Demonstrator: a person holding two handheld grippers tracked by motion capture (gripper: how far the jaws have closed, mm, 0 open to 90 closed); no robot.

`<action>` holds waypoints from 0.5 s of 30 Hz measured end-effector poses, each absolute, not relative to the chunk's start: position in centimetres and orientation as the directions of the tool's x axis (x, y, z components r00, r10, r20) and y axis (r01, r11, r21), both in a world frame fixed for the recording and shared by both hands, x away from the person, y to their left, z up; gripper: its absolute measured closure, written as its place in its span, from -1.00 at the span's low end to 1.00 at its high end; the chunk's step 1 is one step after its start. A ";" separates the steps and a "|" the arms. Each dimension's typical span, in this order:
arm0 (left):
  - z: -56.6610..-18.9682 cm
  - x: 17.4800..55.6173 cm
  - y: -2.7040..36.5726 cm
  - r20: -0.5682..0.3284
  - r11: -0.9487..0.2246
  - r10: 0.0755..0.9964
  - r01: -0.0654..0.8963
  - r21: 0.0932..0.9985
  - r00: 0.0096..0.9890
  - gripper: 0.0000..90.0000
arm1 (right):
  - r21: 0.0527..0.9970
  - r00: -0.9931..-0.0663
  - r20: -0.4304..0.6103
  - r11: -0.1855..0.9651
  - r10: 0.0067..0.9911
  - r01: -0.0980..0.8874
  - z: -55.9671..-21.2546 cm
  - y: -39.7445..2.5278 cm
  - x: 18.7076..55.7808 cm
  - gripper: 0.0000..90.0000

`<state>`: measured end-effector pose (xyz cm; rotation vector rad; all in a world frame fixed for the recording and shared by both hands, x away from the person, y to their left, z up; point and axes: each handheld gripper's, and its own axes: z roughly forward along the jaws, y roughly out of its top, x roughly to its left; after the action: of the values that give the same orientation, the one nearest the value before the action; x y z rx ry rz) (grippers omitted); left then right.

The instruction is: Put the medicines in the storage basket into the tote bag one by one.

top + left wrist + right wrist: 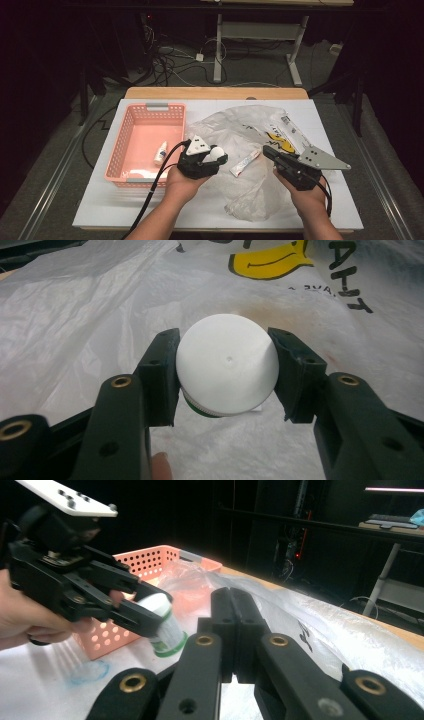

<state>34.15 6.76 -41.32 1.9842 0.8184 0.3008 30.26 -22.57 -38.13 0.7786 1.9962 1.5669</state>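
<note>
Now the left tongs (214, 156) are pinching a white-capped bottle (227, 365) just above the plastic bag (240, 130), beside the pink basket (125, 145); the right tongs (233, 611) are pressing together, gripping nothing.

High view overhead facing forward, 2 close jaw-mounted views, all sharing plastic bag (250, 135)

Dark room – grey floor (60, 165), tangled cables (170, 62), a white-legged desk (260, 35) behind.

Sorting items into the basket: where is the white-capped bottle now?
The white-capped bottle sits clamped in the left gripper, above the plastic bag, just right of the pink basket.
</note>
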 end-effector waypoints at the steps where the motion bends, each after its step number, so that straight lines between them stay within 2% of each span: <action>1: -41.4 34.4 6.5 -0.115 -0.339 0.656 0.427 0.838 0.746 0.08 | 0.974 -0.722 -0.026 0.181 0.692 0.139 -38.1 -22.6 30.3 1.00; 15: -42.2 36.6 3.4 -0.107 -0.350 0.661 0.432 0.831 0.743 0.08 | 0.974 -0.719 -0.023 0.178 0.694 0.140 -38.1 -22.7 30.3 1.00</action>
<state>36.55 3.42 -42.21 1.9994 0.8282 0.3062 30.31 -22.72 -38.09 0.7829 1.9915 1.5692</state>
